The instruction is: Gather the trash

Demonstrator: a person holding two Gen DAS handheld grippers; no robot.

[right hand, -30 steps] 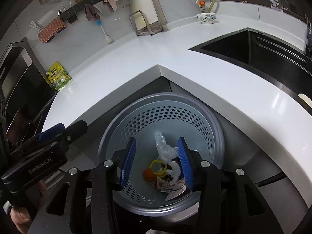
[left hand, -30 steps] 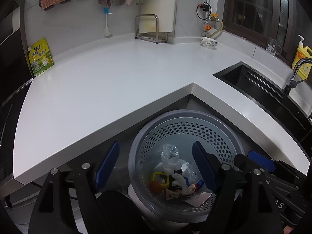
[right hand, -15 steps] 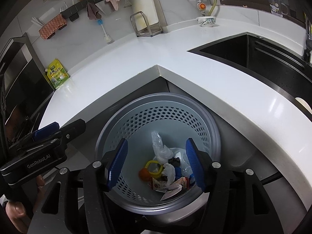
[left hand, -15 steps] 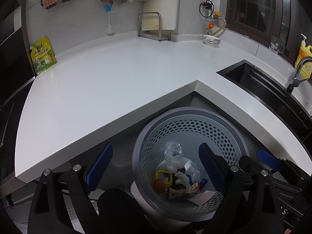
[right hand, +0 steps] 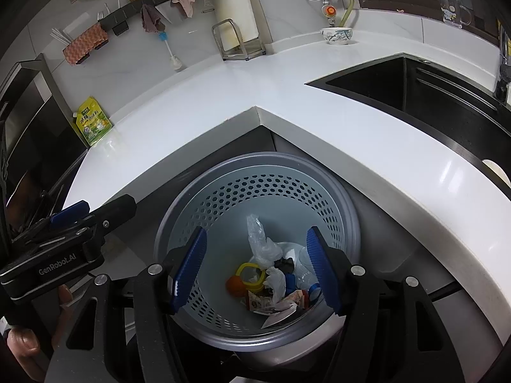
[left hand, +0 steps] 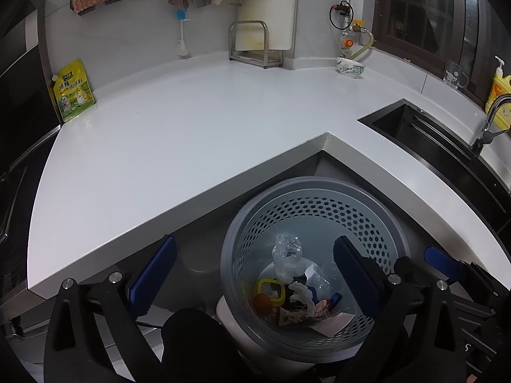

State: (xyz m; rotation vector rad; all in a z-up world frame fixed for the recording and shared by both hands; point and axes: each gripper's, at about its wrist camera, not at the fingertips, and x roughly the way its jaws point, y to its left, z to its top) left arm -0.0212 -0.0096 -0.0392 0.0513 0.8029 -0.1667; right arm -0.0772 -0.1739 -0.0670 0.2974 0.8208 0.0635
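Left gripper [left hand: 252, 271]: both blue-padded fingers [left hand: 153, 274] in frame, spread very wide, jaws opening, nothing pressed between the pads. Black linkage arms and silver pivot screws visible at the base of each finger. Pitched downward at a steep angle.

Right gripper [right hand: 255, 266]: blue ribbed pads [right hand: 188, 268] set at a moderate spread, narrower than the left, jaws opening, pads clear of any contact. Also angled downward.

Cross-views: the left gripper's body appears at the lower left of the right wrist view, a bare hand [right hand: 22, 344] wrapped around its handle, fingertips showing below the housing. The right gripper's fingertip edges into the left wrist view at lower right. The two grippers sit side by side, close together.
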